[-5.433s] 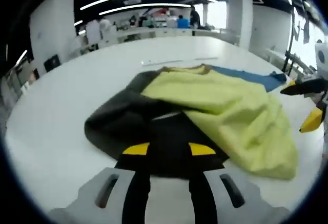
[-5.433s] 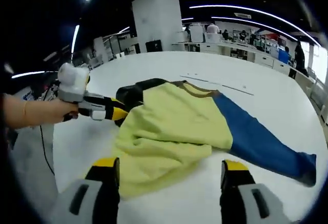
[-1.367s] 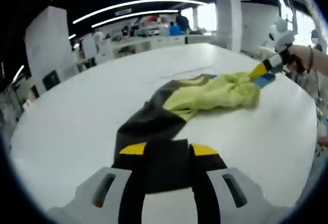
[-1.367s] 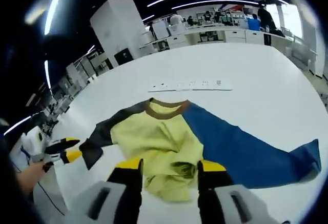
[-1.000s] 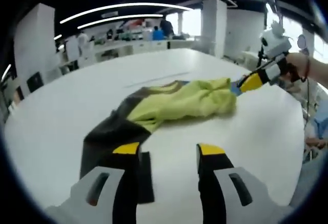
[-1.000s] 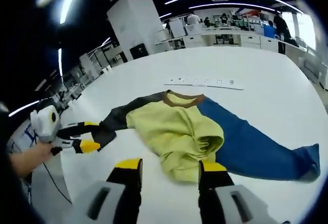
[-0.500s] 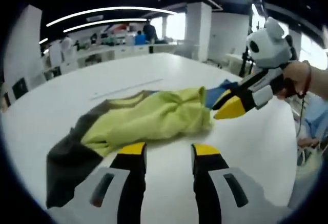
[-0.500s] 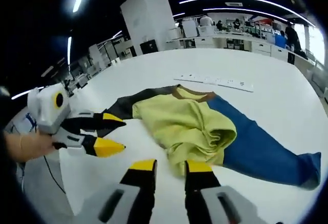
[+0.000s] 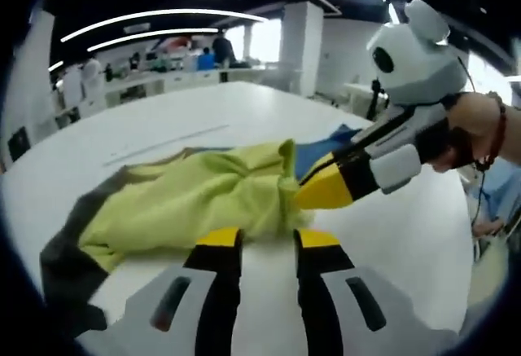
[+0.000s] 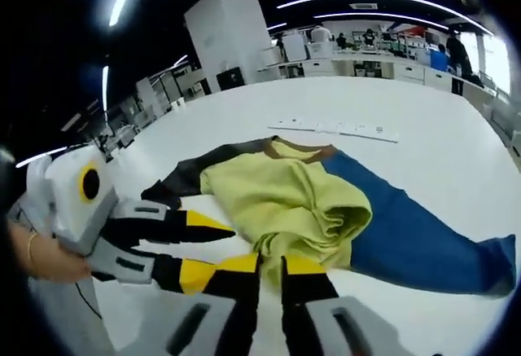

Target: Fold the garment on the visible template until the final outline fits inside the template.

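The garment (image 10: 301, 201) is lying bunched on the white desk (image 10: 423, 120), and everything else is placed around it. Its yellow-green body is heaped in folds at the middle, a blue sleeve (image 10: 415, 242) is stretching away across the desk to one side, and a dark grey sleeve (image 10: 187, 177) is trailing off to the other. A brown collar is showing at the garment's far edge. Beyond that collar a pale strip with small marks (image 10: 334, 129) is lying flat on the desk, apart from the cloth.

In the left gripper view, the left claw (image 9: 256, 238) is sitting at the near edge of the yellow heap (image 9: 187, 201) with its jaws narrow, a thin gap between the yellow tips; I cannot tell whether cloth is caught between them. The right claw (image 9: 305, 197) is coming in from the side, its tips against the same heap.

In the right gripper view, the right claw (image 10: 271, 265) is narrowed at the heap's near edge, whether pinching cloth I cannot tell. The left claw (image 10: 220, 250) is just beside it.
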